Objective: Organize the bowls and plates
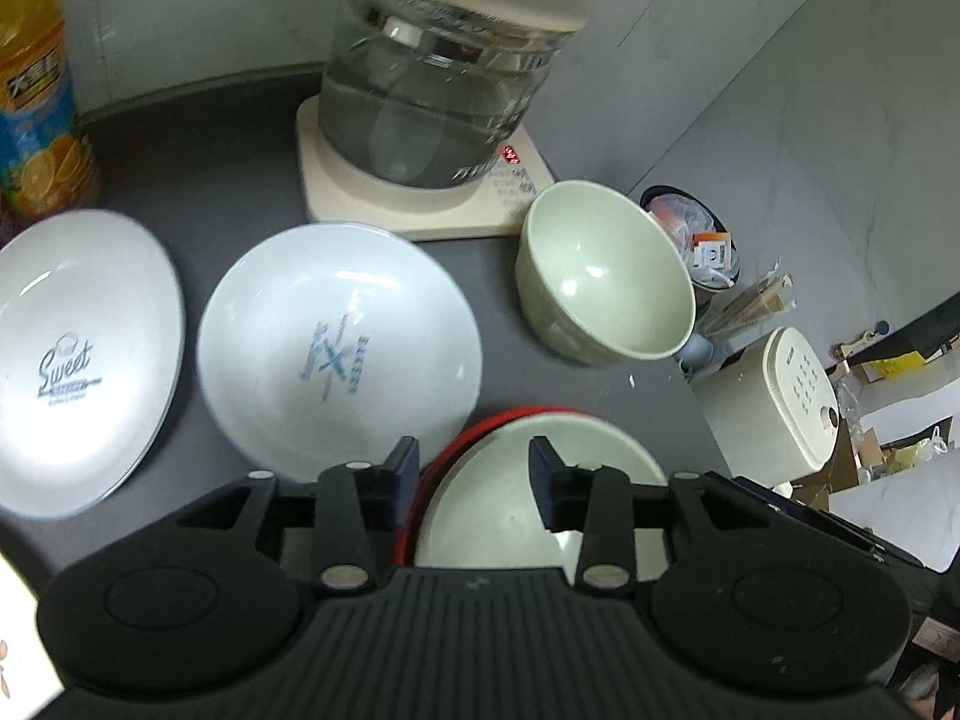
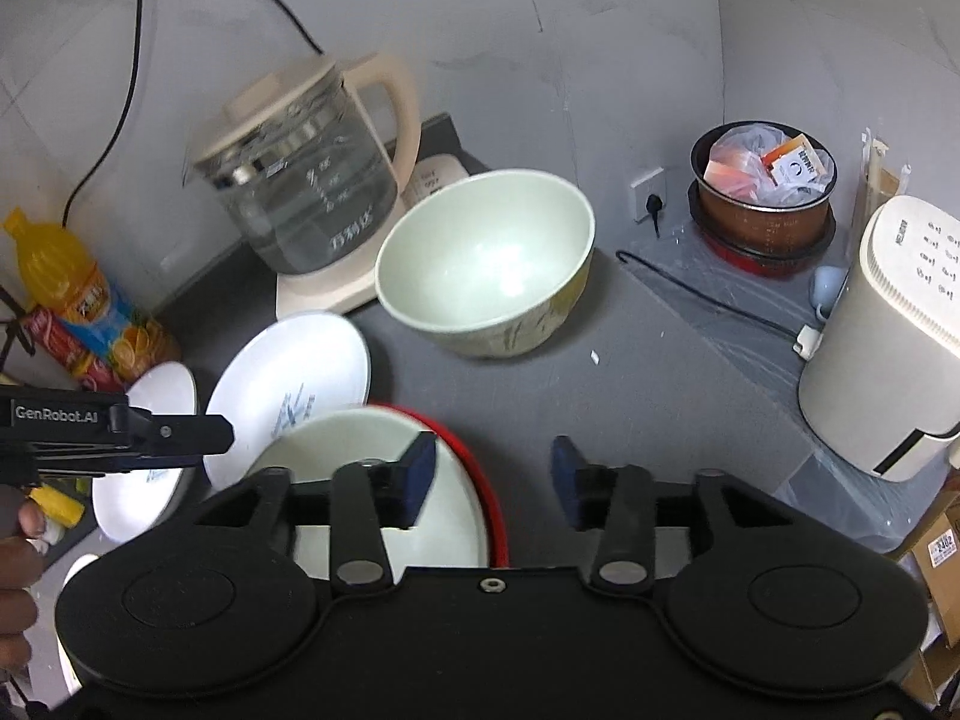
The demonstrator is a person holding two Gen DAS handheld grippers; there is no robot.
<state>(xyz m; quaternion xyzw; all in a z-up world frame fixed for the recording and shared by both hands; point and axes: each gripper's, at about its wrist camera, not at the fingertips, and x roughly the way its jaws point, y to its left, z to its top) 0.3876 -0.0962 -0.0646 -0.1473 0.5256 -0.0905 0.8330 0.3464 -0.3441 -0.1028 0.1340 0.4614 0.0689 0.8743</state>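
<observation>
On a dark grey counter lie two white plates with blue print, one marked "Sweet" [image 1: 78, 360] at the left and another [image 1: 336, 348] beside it. A pale green bowl [image 1: 600, 276] stands at the counter's right edge near the kettle base. A second pale green bowl [image 1: 528, 492] sits in a red-rimmed dish [image 1: 444, 450] just under my left gripper [image 1: 474, 468], which is open and holds nothing. My right gripper [image 2: 492, 474] is open too, hovering over the red dish's [image 2: 480, 456] right rim, with the green bowl [image 2: 486, 264] ahead of it. The left gripper [image 2: 174, 432] shows at the left.
A glass kettle [image 1: 432, 90] on a cream base stands at the back. An orange drink bottle [image 1: 36, 96] is at the far left. Beyond the counter's right edge, lower down, are a white appliance [image 2: 888, 336], a pot of rubbish [image 2: 762, 192] and a black cable [image 2: 708, 294].
</observation>
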